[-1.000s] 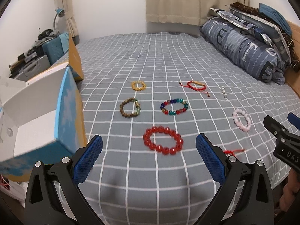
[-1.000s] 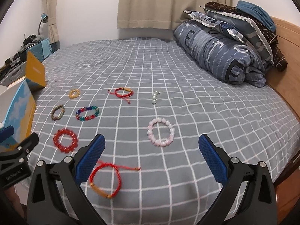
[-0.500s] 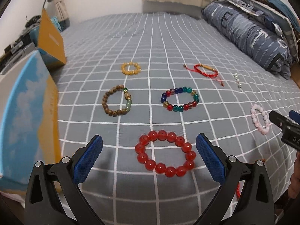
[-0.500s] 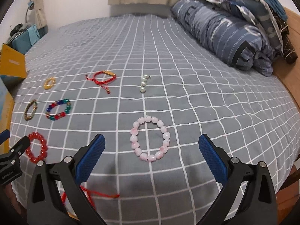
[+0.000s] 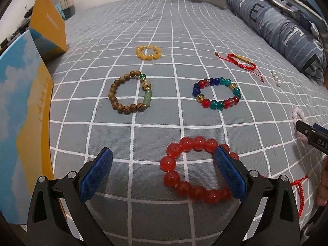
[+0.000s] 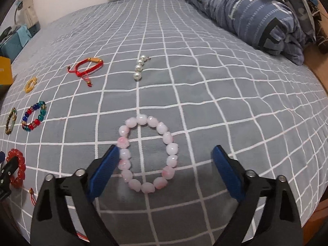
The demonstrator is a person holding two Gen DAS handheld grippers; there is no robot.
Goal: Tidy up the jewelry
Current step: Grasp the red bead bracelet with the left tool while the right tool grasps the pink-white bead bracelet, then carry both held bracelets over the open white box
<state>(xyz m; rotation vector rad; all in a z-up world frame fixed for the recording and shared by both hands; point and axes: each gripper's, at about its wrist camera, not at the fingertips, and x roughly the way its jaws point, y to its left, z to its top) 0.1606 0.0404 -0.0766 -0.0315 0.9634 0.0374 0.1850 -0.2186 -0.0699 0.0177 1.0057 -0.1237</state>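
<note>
Several bracelets lie on the grey checked bedspread. My left gripper [image 5: 163, 171] is open, low over the red bead bracelet [image 5: 174, 162], whose right side is behind my right finger. Beyond lie a wooden bead bracelet [image 5: 131, 92], a multicolour glass bracelet [image 5: 216, 93], a yellow bracelet [image 5: 148, 52] and a red cord bracelet [image 5: 242, 60]. My right gripper [image 6: 165, 168] is open, low over the pink bead bracelet [image 6: 148, 152], its left finger touching or just beside the beads. A short pearl strand [image 6: 139, 67] lies further back.
An open box with blue-sky and orange sides [image 5: 24, 102] stands at the left bed edge. A folded blue duvet [image 6: 256, 14] lies at the back right. Another red cord bracelet [image 5: 299, 186] lies near the front edge. The wooden bed frame [image 6: 315, 65] is at the right.
Both grippers have moved forward and down towards the bed. The red bracelet now sits between the left fingers, and the pink bracelet between the right fingers. Both stay open.
</note>
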